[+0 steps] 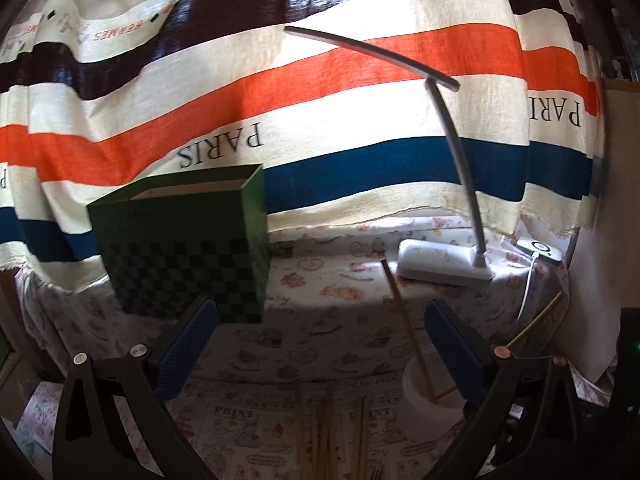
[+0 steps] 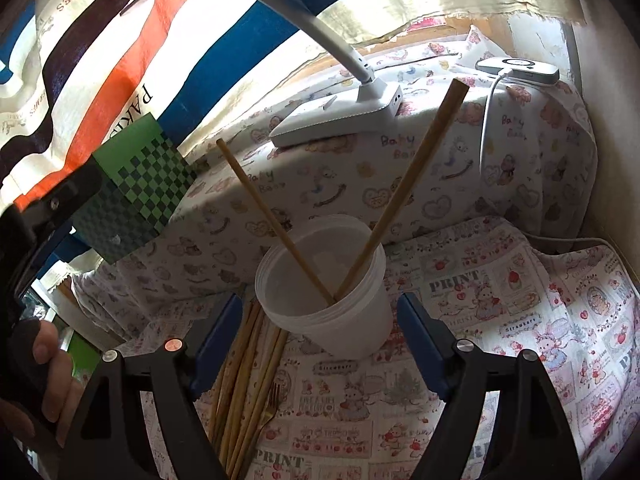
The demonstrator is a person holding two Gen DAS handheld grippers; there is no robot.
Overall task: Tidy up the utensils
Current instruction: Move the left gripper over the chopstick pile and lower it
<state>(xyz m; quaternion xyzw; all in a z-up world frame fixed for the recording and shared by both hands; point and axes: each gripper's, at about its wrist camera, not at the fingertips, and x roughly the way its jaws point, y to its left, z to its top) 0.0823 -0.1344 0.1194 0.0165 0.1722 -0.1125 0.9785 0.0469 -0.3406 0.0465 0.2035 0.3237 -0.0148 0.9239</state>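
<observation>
A white plastic cup [image 2: 340,320] stands on the printed cloth and holds two wooden chopsticks [image 2: 276,220] that lean apart. It also shows in the left wrist view [image 1: 424,404] at lower right. Several loose chopsticks [image 2: 244,380] and a gold fork [image 2: 272,396] lie flat left of the cup. My right gripper [image 2: 320,340] is open and empty, with the cup between and just beyond its blue fingertips. My left gripper [image 1: 320,344] is open and empty, held above the table, with loose chopsticks [image 1: 320,432] below it.
A green checkered box [image 1: 184,248] stands at the left on a raised ledge. A white desk lamp [image 1: 440,264] and a white charger with a cable [image 2: 516,68] sit on the ledge at the back. A striped curtain [image 1: 280,100] hangs behind.
</observation>
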